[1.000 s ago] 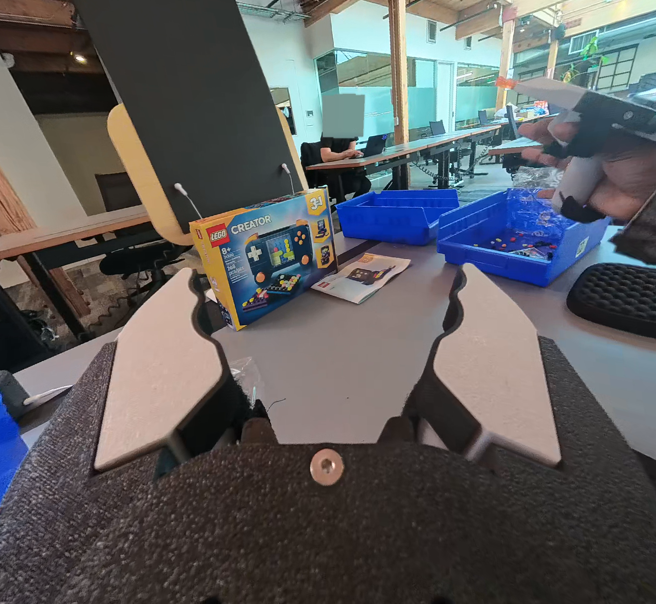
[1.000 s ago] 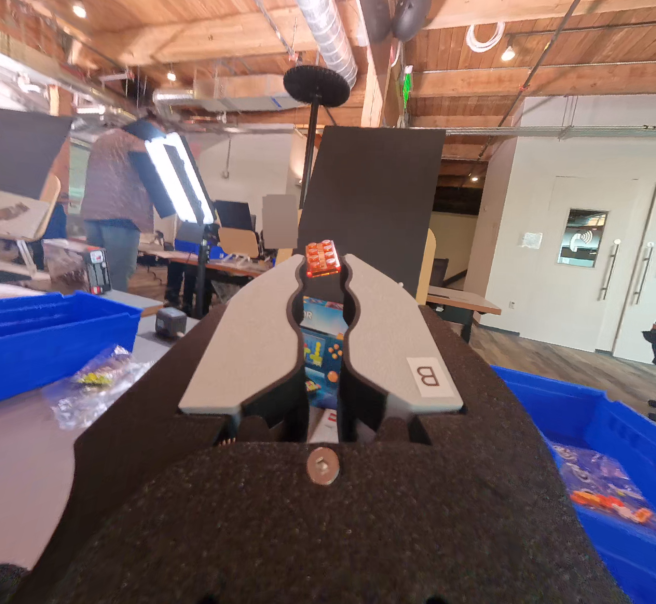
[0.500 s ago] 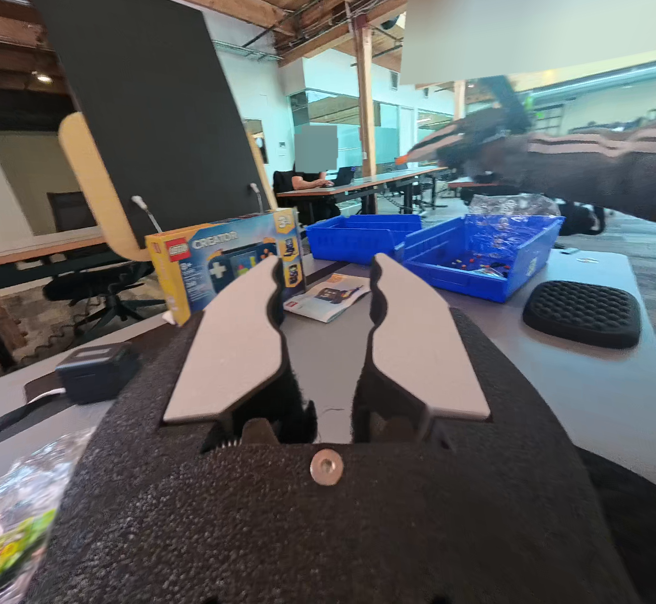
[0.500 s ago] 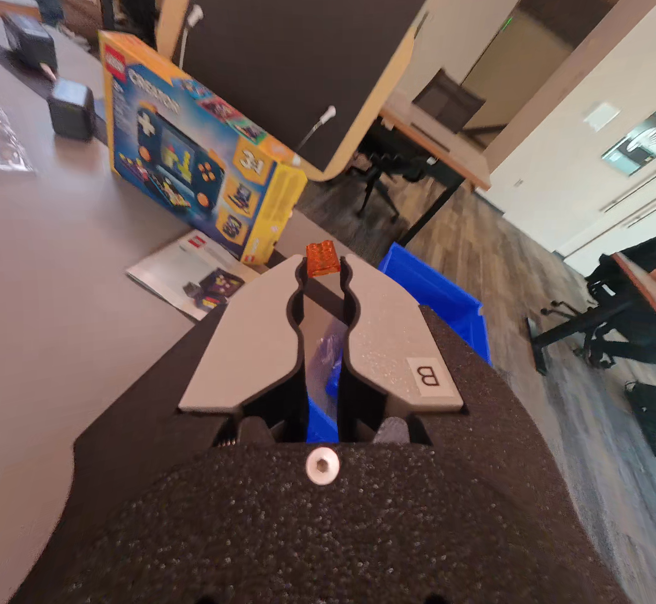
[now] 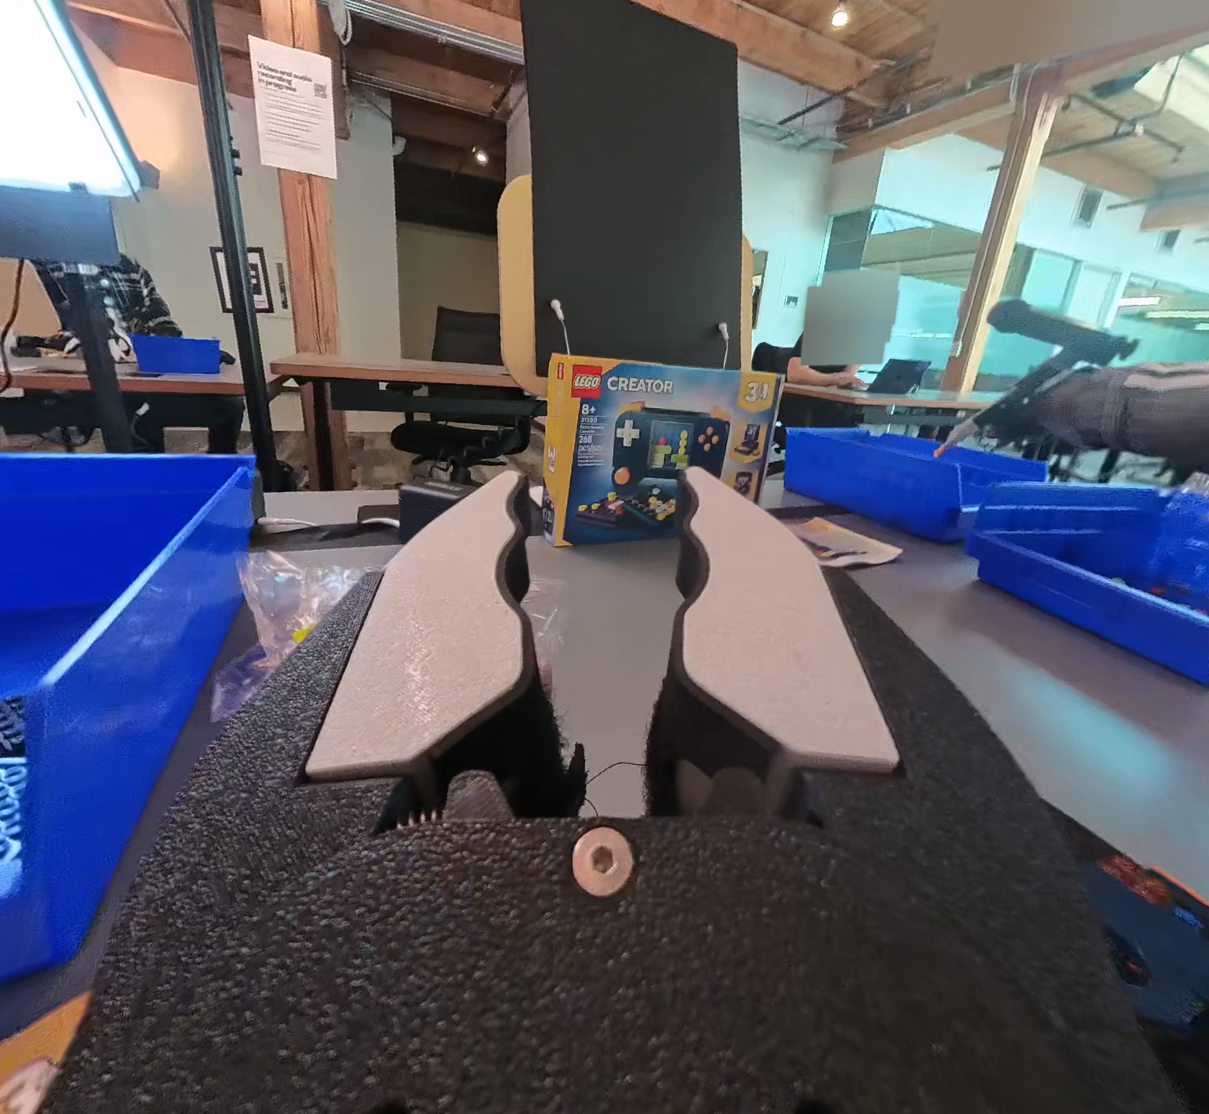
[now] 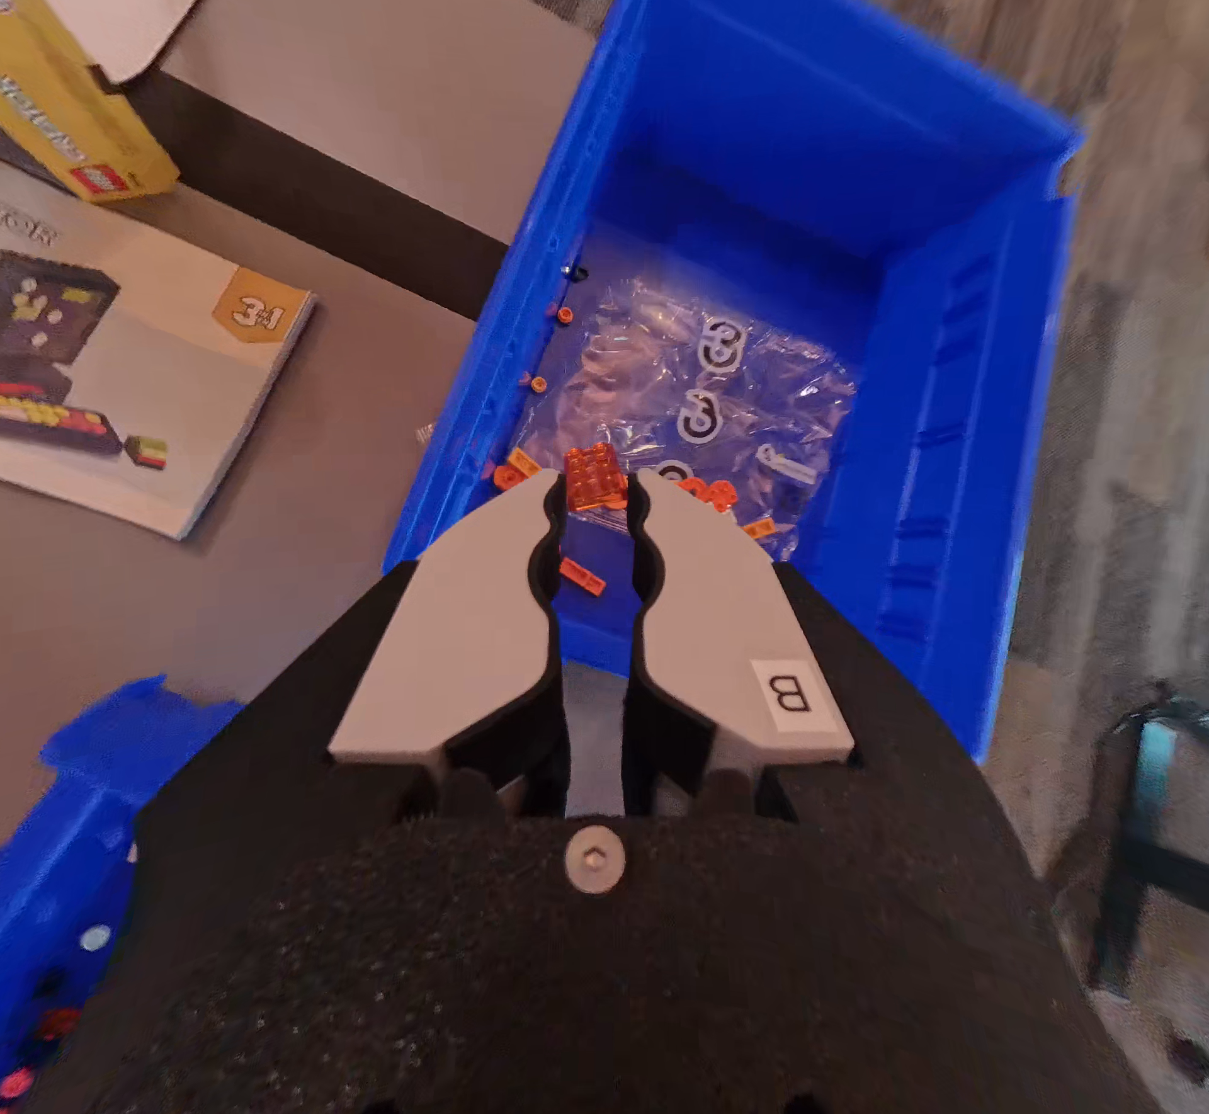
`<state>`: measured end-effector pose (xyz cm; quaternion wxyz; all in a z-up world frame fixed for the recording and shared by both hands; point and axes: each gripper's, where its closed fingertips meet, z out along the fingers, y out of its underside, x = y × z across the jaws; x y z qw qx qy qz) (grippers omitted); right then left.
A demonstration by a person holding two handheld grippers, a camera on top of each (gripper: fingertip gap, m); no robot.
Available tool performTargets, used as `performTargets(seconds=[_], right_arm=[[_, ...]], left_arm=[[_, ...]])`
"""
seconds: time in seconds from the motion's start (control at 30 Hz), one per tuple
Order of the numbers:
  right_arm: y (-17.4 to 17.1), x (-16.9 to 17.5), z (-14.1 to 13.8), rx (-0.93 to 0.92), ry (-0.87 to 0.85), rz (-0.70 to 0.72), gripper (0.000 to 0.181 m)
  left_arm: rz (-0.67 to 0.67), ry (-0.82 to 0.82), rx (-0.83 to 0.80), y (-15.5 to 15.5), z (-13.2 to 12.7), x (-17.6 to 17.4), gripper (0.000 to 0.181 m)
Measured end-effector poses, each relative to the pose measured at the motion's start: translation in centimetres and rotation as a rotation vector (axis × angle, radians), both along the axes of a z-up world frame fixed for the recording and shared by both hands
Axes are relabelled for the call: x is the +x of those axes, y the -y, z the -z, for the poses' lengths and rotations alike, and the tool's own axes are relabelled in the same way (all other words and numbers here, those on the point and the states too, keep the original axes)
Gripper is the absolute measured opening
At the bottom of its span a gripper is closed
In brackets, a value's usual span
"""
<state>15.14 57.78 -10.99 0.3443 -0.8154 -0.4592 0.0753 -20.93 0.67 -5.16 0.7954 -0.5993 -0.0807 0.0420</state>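
Over the bin: right gripper clamped on orange brick, above blue bin.
Above the table: left gripper fingers apart, empty, facing box.

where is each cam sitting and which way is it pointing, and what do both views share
Left wrist view: sits on the left gripper, low over the grey table, facing level at the toy box; its open fingers show, nothing between them.
Right wrist view: sits on the right gripper, looking steeply down into a blue bin; its fingers clamp an orange brick.
Shared: the toy box, the booklet and the blue bin.
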Motion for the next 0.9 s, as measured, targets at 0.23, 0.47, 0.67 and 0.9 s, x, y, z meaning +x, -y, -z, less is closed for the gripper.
performTargets(seconds=[0.23, 0.47, 0.67, 0.9], right_arm=[[-4.8, 0.1, 3.4, -0.012, -0.012, 0.128, 0.037], [-4.2, 2.9, 4.8, -0.022, -0.011, 0.139, 0.047], [-2.9, 4.2, 0.3, 0.117, -0.099, 0.099, 0.063], [4.8, 0.6, -10.1, 0.355, -0.585, -0.070, 0.134]], left_arm=[[-0.002, -0.126, -0.069, -2.0, -0.9, 1.4, 0.042], [0.015, -0.130, -0.106, -2.4, 0.0, 2.1, 0.043], [0.056, -0.101, -0.086, -3.3, -0.2, 2.4, 0.044], [0.173, -0.182, -0.273, -4.8, 2.1, 5.2, 0.113]])
